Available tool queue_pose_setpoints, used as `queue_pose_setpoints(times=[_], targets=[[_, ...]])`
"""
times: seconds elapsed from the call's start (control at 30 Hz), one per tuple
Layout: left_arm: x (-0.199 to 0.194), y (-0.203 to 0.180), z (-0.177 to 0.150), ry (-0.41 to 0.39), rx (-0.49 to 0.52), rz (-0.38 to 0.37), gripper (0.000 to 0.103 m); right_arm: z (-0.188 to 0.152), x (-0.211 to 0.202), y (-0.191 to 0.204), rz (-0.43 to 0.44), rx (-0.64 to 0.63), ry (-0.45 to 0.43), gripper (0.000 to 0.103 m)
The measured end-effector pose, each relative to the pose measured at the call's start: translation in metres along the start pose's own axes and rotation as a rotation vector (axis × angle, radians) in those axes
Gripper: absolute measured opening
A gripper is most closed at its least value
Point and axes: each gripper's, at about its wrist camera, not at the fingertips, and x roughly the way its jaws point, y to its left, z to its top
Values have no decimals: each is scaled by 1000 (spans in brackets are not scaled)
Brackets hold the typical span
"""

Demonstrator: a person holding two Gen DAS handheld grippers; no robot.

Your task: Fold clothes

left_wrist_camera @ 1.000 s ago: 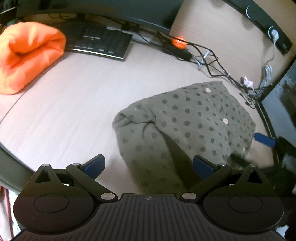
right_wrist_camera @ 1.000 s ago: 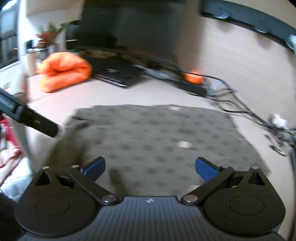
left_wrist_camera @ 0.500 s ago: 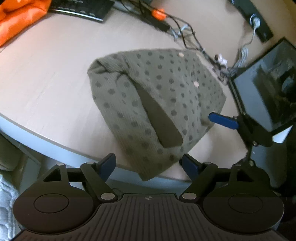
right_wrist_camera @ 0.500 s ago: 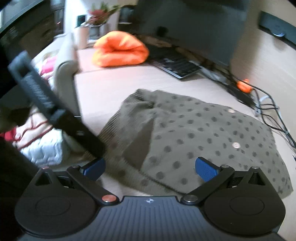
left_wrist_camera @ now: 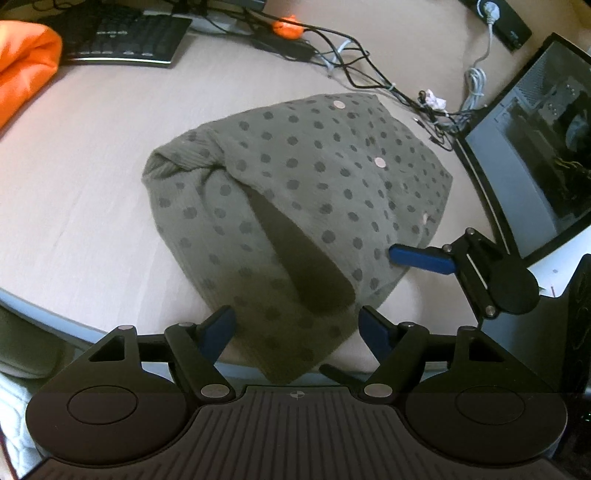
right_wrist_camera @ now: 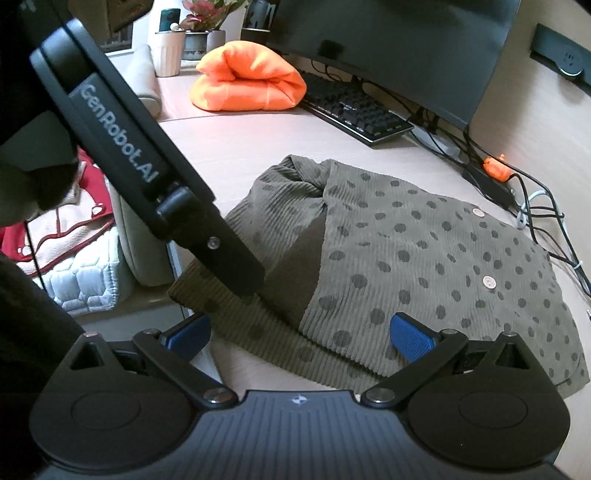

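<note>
An olive-green polka-dot garment (left_wrist_camera: 295, 206) lies partly folded on the beige desk (left_wrist_camera: 92, 166), one corner hanging over the near edge. It also shows in the right wrist view (right_wrist_camera: 424, 266). My left gripper (left_wrist_camera: 297, 328) is open, its blue pads either side of the overhanging corner, not closed on it. My right gripper (right_wrist_camera: 299, 334) is open just above the garment's near edge. It shows in the left wrist view (left_wrist_camera: 421, 254) at the garment's right side. The left gripper's body (right_wrist_camera: 147, 166) crosses the right wrist view.
A folded orange garment (right_wrist_camera: 247, 85) lies at the far left beside a black keyboard (right_wrist_camera: 354, 107). A monitor (right_wrist_camera: 388, 44) stands behind. Cables (left_wrist_camera: 369, 74) and an orange object (left_wrist_camera: 286, 29) run along the back. A dark screen (left_wrist_camera: 535, 147) stands at right.
Both grippers moved closer to the garment's near edge. The left gripper's pads now flank the overhanging corner. The garment lies as before.
</note>
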Motion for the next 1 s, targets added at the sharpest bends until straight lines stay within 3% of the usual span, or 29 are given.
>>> queue_pose_setpoints(times=[0.27, 0.47, 0.7, 0.83, 1.0], targets=[[-6, 8, 2, -10, -21, 60, 78, 6, 10, 8, 52, -33, -2, 103], [-16, 18, -2, -36, -55, 63, 78, 8, 12, -1, 29, 22, -16, 103], [-25, 48, -22, -12, -197, -47, 74, 8, 6, -20, 28, 138, -46, 103], [-12, 57, -28, 39, -309, -145, 74, 5, 7, -25, 26, 155, -49, 103], [3, 50, -17, 21, -357, -251, 74, 1, 4, -25, 22, 140, -58, 103]])
